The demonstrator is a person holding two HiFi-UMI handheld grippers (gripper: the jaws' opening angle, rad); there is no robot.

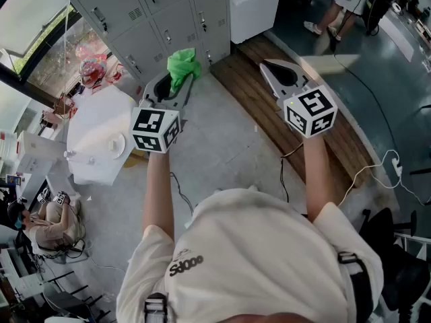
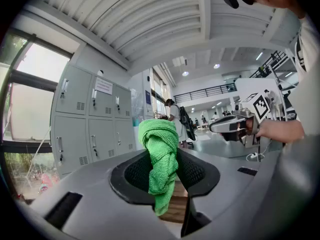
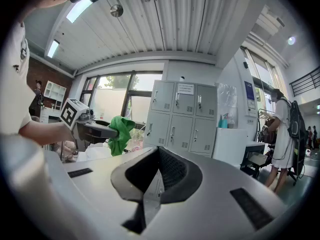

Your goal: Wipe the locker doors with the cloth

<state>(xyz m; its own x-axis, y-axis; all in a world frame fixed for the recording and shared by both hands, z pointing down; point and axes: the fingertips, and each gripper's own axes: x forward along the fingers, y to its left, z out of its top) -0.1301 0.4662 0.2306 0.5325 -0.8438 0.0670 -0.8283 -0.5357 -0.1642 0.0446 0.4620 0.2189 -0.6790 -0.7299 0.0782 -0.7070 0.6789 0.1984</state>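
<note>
A bunched green cloth [image 1: 182,66] sticks out of my left gripper [image 1: 176,83], whose jaws are shut on it; in the left gripper view the cloth [image 2: 161,159] hangs between the black pads. My right gripper [image 1: 271,68] is shut with nothing in it, its tips [image 3: 150,181] pressed together. The grey locker doors [image 1: 161,19] stand ahead, beyond both grippers and not touched. They also show in the left gripper view as lockers [image 2: 92,124] and in the right gripper view as lockers [image 3: 182,119]. From the right gripper I see the left gripper [image 3: 107,130] holding the cloth [image 3: 119,134].
A wooden platform [image 1: 296,106] runs along the floor under my right gripper. A white cabinet [image 1: 254,9] stands right of the lockers. A white table [image 1: 101,136] sits at the left. Cables [image 1: 377,167] trail on the floor. A person [image 1: 337,5] stands far back right; another [image 1: 47,224] sits low at left.
</note>
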